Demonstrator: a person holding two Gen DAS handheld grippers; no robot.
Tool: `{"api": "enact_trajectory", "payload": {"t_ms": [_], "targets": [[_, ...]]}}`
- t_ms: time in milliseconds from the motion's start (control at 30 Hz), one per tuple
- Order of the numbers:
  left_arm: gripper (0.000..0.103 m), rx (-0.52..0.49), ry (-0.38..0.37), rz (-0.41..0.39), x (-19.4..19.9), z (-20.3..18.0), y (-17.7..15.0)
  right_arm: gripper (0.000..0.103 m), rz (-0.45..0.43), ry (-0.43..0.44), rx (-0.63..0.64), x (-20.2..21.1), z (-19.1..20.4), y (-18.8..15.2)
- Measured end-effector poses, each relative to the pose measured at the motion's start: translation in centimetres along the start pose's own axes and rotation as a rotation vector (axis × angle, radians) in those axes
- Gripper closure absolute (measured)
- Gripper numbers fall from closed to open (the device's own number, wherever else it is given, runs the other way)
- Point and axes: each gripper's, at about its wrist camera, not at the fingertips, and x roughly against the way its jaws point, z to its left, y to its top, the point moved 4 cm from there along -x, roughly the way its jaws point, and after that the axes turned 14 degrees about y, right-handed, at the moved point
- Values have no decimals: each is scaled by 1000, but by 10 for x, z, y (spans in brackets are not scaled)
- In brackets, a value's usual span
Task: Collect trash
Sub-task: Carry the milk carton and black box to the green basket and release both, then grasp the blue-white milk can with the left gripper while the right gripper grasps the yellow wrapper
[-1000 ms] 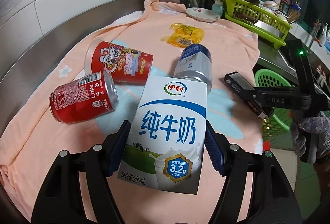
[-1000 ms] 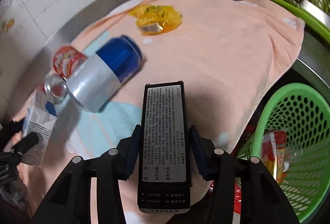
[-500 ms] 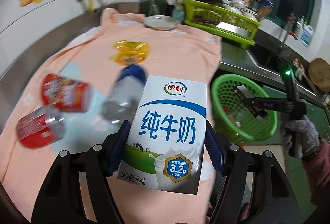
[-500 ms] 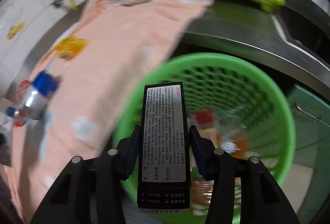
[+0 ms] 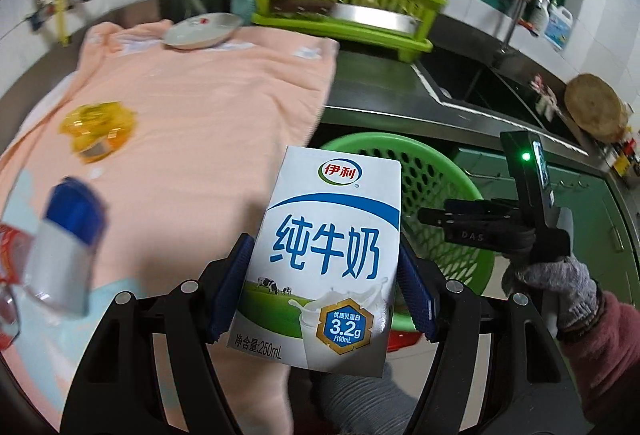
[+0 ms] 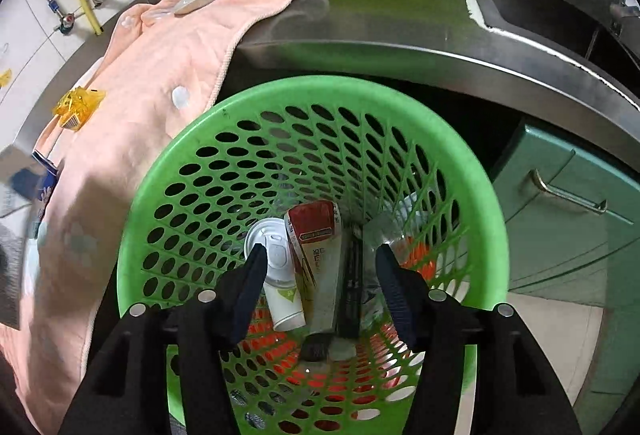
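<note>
The left tool (image 5: 324, 271) pinches a white and blue rectangular milk carton (image 5: 326, 231) between its blue pads, held upright above the right edge of the peach towel (image 5: 208, 107) that covers the steel table (image 6: 400, 19). Beyond the carton sits the round green perforated plastic basket (image 6: 484, 195), standing below the table's front edge. The right tool (image 6: 320, 263) hangs over the basket's mouth, its jaws opening with nothing between them. Down in the basket lie a slim black box (image 6: 351, 275), a white lidded paper cup (image 6: 276, 267) and a red-topped carton (image 6: 316, 235). On the towel a blue and silver can (image 5: 64, 251) and a crumpled yellow wrapper (image 5: 96, 127) remain.
</note>
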Motion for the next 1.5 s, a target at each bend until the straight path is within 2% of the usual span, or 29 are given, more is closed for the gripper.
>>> {"api": "enact_trajectory", "payload": {"t_ms": [133, 200, 467, 700, 933, 1033, 1200, 1333, 1500], "targets": [[35, -33, -10, 19, -20, -29, 6, 46, -39, 34, 6, 17, 1, 2], [35, -43, -20, 47, -34, -43, 7, 41, -71, 46, 12, 31, 0, 1], [35, -107, -49, 141, -89, -99, -1, 34, -172, 63, 35, 78, -11, 0], [34, -114, -36, 220, -119, -110, -16, 33, -200, 69, 37, 91, -16, -6], [32, -93, -33, 256, -135, -112, -22, 33, -199, 89, 32, 90, -15, -8], [24, -79, -38, 245, -132, -109, -20, 33, -201, 92, 38, 90, -11, -7], [24, -59, -53, 199, -112, -97, -17, 33, -211, 104, 54, 95, 2, -5], [24, -55, -31, 144, -87, -80, -14, 29, -224, 117, 79, 99, 18, 0], [24, -15, 10, 78, -49, -41, -12, 28, -231, 144, 107, 97, 44, 7]]}}
